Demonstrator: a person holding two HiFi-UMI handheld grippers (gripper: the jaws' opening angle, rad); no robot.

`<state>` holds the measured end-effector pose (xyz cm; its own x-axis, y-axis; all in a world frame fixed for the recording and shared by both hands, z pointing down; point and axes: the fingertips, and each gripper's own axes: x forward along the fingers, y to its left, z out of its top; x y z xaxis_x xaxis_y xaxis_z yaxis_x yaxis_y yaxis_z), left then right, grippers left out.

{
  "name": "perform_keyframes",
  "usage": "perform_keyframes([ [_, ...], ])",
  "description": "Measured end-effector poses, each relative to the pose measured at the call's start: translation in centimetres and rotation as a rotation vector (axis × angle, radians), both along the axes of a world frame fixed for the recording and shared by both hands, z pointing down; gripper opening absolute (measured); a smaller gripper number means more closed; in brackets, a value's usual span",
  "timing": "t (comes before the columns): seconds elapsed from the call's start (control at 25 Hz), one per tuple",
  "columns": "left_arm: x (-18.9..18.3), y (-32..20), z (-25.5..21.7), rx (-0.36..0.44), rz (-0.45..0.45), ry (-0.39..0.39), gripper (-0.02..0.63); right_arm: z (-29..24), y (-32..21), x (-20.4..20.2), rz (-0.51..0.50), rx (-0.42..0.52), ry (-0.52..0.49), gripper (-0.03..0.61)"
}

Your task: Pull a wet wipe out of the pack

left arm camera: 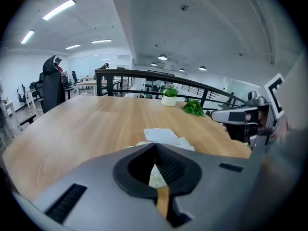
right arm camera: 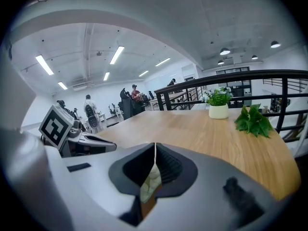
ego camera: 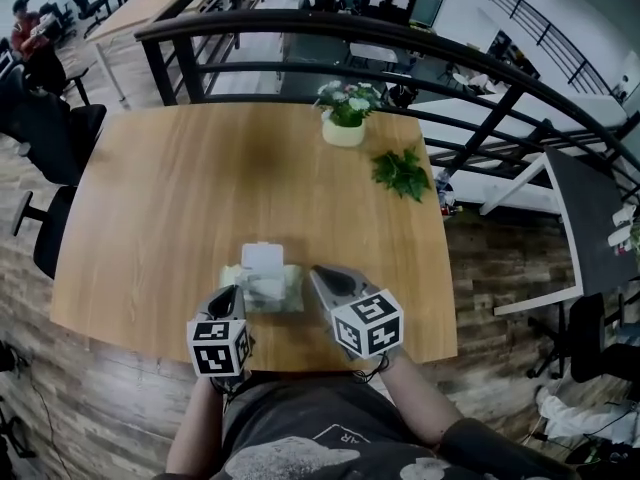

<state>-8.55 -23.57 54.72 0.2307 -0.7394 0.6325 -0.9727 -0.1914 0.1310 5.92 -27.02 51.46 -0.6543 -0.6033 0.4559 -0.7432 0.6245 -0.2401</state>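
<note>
The pale green wet wipe pack (ego camera: 285, 293) lies near the table's front edge, its white lid (ego camera: 262, 258) flipped open toward the far side. My left gripper (ego camera: 238, 290) is shut at the pack's left end; in the left gripper view pale pack material (left arm camera: 154, 176) shows between the closed jaws, and the lid (left arm camera: 160, 134) lies just beyond them. My right gripper (ego camera: 313, 270) is shut at the pack's right end, with pale pack film (right arm camera: 152, 179) pinched under its tips. No pulled-out wipe can be made out.
A potted plant (ego camera: 345, 116) and a loose green sprig (ego camera: 402, 171) sit at the table's far right. A black railing (ego camera: 400, 43) runs behind the table. Office chairs (ego camera: 50, 138) stand to the left. The table edge is right below the grippers.
</note>
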Motion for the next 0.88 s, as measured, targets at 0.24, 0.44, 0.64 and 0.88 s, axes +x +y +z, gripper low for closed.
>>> perform_keyframes([
  [0.24,-1.2,-0.2,0.3,-0.010,0.003,0.010,0.015,0.8,1.5,-2.5,-0.113,-0.064,-0.011,0.026],
  [0.44,-2.2,-0.3,1.1,-0.033,0.002,0.061,0.015,1.1,2.5,-4.4,-0.180,-0.074,0.019,0.026],
  [0.64,-2.7,-0.7,1.7,-0.052,0.021,0.098,0.015,1.8,3.1,-5.9,-0.256,-0.073,0.073,0.031],
  [0.88,-2.7,-1.0,2.2,-0.059,0.057,0.084,0.015,3.4,3.8,-7.6,-0.330,-0.082,0.156,0.152],
])
